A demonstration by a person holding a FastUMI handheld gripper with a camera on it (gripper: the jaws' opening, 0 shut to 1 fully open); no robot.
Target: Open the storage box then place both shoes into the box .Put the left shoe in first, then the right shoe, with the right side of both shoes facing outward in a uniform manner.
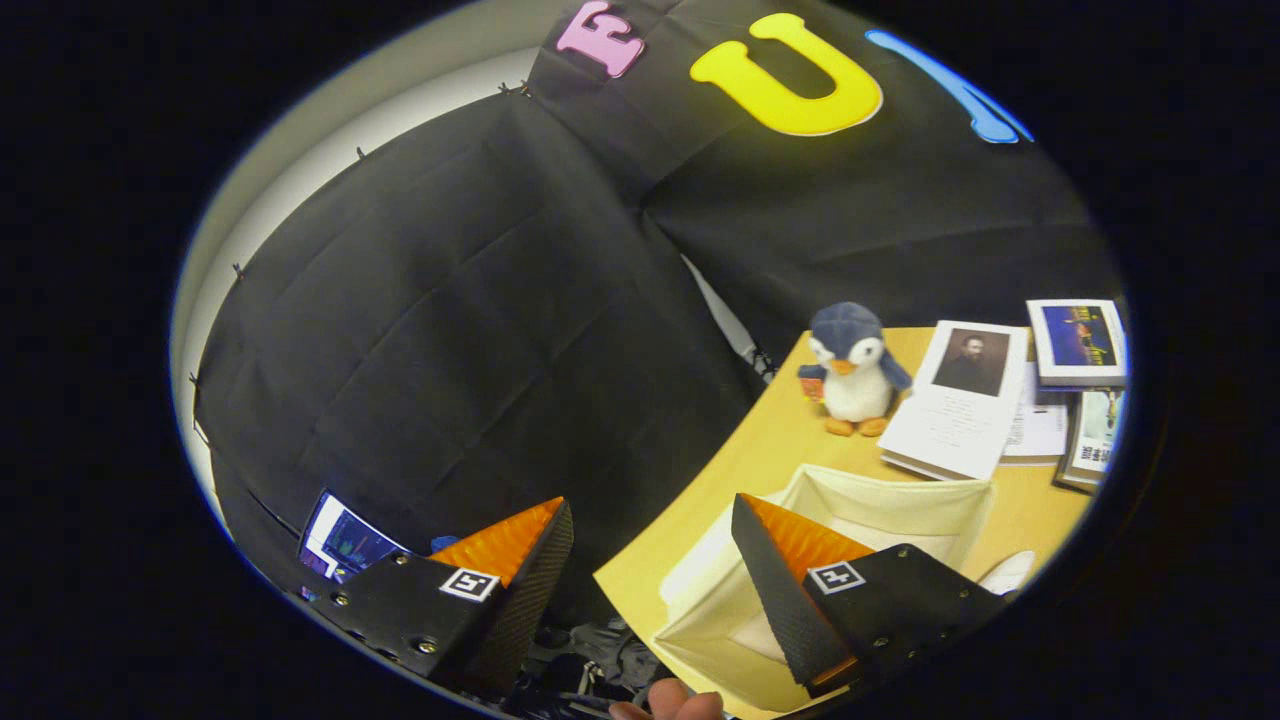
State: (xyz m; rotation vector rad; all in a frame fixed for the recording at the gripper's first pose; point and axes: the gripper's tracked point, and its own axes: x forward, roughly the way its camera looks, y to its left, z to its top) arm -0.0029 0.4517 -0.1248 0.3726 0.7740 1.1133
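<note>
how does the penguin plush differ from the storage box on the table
The penguin plush stands upright beyond the fingers, small and rounded; the storage box is larger, squared and open-topped, just ahead of the open gripper. The penguin plush is dark blue and white with orange feet; the storage box is plain cream fabric. The plush sits beside a book; the box lies partly behind one finger. Both rest on the yellow table.

Gripper cam rides high, tilted, looking down past spread fingers [650, 560] at table [760, 450] corner and wall, box [900, 510] close.
</note>
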